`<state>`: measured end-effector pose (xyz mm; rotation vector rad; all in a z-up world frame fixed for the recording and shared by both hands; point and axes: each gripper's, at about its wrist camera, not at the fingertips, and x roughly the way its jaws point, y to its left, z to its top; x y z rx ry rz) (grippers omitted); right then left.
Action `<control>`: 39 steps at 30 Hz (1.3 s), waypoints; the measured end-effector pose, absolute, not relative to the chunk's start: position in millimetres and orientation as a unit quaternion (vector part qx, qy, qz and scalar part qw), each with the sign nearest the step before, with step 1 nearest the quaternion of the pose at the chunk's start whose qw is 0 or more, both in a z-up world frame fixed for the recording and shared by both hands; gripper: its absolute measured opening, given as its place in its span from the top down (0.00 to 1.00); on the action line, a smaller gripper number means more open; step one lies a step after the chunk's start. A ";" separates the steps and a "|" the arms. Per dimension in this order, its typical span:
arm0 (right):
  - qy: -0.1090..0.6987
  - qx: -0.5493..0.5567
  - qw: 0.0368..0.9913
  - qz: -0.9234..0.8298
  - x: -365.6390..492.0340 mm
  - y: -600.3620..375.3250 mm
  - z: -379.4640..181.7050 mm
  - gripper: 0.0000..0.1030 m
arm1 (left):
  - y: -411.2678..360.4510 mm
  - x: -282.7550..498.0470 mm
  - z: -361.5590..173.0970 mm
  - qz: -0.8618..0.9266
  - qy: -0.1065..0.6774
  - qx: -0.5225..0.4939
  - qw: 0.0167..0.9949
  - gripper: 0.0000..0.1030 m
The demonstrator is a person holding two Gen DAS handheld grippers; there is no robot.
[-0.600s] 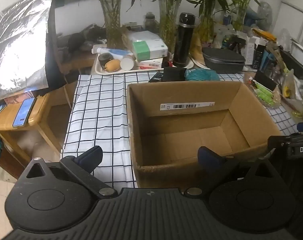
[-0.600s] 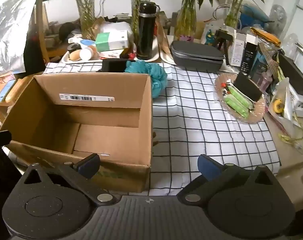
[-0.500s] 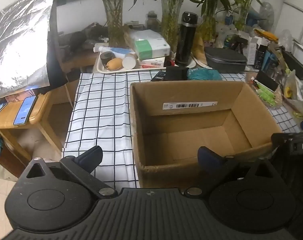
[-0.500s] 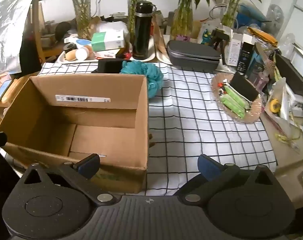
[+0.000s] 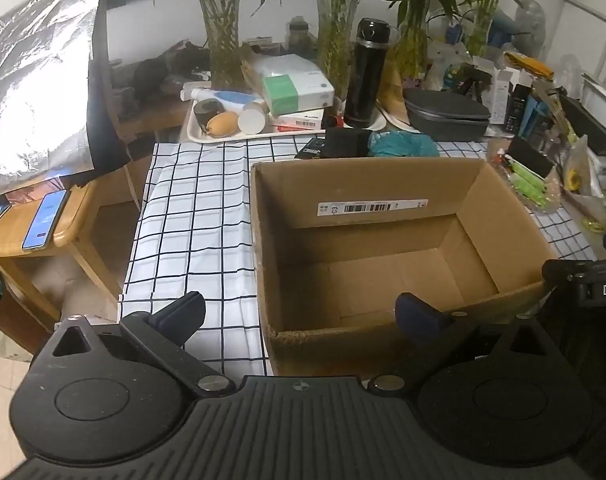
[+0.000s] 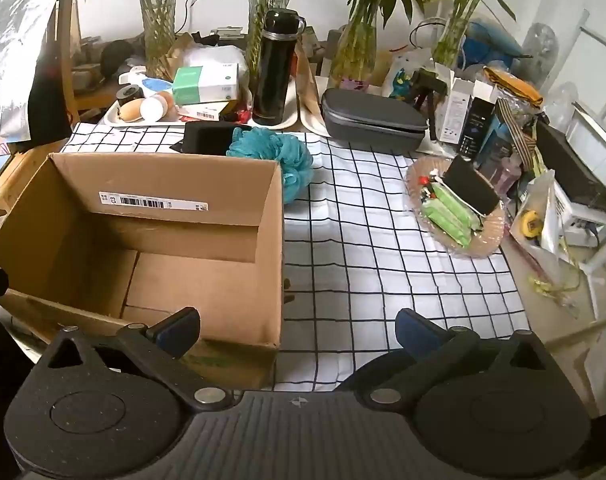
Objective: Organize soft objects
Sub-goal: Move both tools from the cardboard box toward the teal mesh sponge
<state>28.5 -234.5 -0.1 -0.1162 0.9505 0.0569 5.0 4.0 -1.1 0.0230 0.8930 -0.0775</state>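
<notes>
Two hand-held grippers hover over a checked tablecloth [image 6: 383, 264] where an empty cardboard box [image 6: 207, 280] waits to be filled. The teal mesh bath pouf [image 6: 279, 152], the one plainly soft thing in view, lies on the cloth against the box's far right corner, partly hidden behind the rim, with a black pouch-like item [image 6: 207, 138] just beside it on the left. The right gripper [image 6: 297, 326] has its fingers spread wide with nothing between them, and the pouf sits ahead of it and slightly left, across open cloth. The left gripper [image 5: 299, 314], likewise splayed and empty, looks straight into the box; for it the pouf [image 5: 403, 145] peeks over the far wall. The right hand appears the better placed, since its path skirts the box. The pouf is a rounded bunch with no clear long axis.
</notes>
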 end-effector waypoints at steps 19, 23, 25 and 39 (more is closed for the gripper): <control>0.459 -0.051 0.887 0.021 26.5 -235.1 -0.9 0.00 | 3.1 3.5 0.6 -0.038 0.433 0.013 0.900 0.00; 0.460 -0.050 0.886 0.021 26.2 -236.0 -0.7 0.00 | 0.8 6.7 1.4 -0.030 0.437 0.021 0.899 0.00; 0.458 -0.048 0.887 0.021 26.0 -236.6 -0.2 0.00 | -0.4 8.9 2.2 -0.023 0.438 0.028 0.898 0.00; 0.452 -0.041 0.891 -0.005 30.5 -259.4 5.1 0.00 | 0.3 10.9 4.6 -0.012 0.440 0.034 0.897 0.00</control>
